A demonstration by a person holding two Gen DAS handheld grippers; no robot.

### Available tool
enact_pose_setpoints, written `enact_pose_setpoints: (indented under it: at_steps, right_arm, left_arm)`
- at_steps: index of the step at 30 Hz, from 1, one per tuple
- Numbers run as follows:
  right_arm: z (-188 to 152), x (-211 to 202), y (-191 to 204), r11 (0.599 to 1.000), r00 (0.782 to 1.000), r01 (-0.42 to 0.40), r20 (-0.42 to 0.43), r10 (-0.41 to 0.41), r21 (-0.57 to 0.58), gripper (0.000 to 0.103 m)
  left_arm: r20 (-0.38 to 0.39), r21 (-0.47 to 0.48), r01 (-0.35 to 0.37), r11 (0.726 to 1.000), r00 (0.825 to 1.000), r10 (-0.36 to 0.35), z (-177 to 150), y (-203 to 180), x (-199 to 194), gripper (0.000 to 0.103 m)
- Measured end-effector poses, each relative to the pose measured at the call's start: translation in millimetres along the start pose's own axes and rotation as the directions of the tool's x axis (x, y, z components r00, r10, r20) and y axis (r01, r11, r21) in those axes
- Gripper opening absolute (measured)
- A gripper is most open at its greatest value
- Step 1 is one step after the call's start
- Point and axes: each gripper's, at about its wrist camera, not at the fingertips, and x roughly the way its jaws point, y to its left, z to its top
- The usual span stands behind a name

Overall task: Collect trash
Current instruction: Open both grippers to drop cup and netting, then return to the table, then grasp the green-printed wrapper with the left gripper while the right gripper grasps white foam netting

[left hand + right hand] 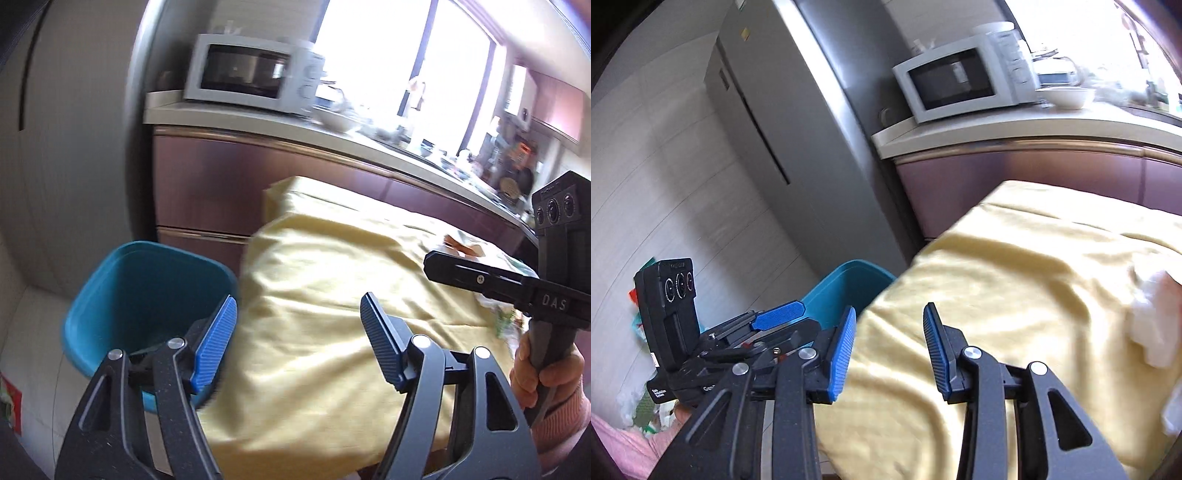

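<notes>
blurred white trash (1152, 317) lies cut off on yellow cloth (1015, 273); axis unclear. left gripper (299, 341) and right gripper (890, 347) both released, empty.

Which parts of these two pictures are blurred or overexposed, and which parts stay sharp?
Left wrist view: the window is blown out to white, the microwave and yellow cloth are smeared, and the left gripper is crisp. Right wrist view: glare washes the top right corner, the white crumpled trash is soft, and the right gripper stays sharp. Both views bend straight edges.
</notes>
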Motion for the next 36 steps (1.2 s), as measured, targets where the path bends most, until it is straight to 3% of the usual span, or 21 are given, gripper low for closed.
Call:
enact_pose_setpoints:
  at_steps: [4,9,18,26,30,36]
  right_arm:
    - [-13.0,-42.5,-27.7,0.994,0.994,0.090,0.054,-0.093,0.058,0.036]
    - [-28.6,-90.5,-64.6,0.970,0.970,0.200,0.113,-0.216,0.141,0.036]
    - [-50.6,-145.4,-132.4,0.906,0.918,0.313,0.153,-0.365,0.284,0.036]
    - [-62.4,-159.1,-169.4,0.862,0.896,0.345,0.142,-0.420,0.373,0.040]
    - [-68.9,-165.7,-181.9,0.854,0.899,0.331,0.141,-0.415,0.402,0.040]
    - [-76.2,-171.0,-193.5,0.844,0.902,0.315,0.139,-0.409,0.434,0.042]
  left_arm:
    - [-0.027,0.060,0.078,0.995,0.997,-0.076,-0.7,-44.2,13.0,0.069]
    - [-0.073,0.124,0.169,0.978,0.984,-0.161,-8.6,-97.7,29.2,0.069]
    - [-0.187,0.205,0.322,0.924,0.940,-0.286,-25.3,-172.8,62.2,0.069]
    - [-0.270,0.261,0.420,0.869,0.896,-0.352,-33.7,-231.6,86.8,0.069]
    - [-0.320,0.270,0.467,0.842,0.868,-0.379,-34.8,-254.7,101.7,0.069]
    - [-0.403,0.247,0.501,0.829,0.831,-0.383,-41.5,-276.8,131.1,0.061]
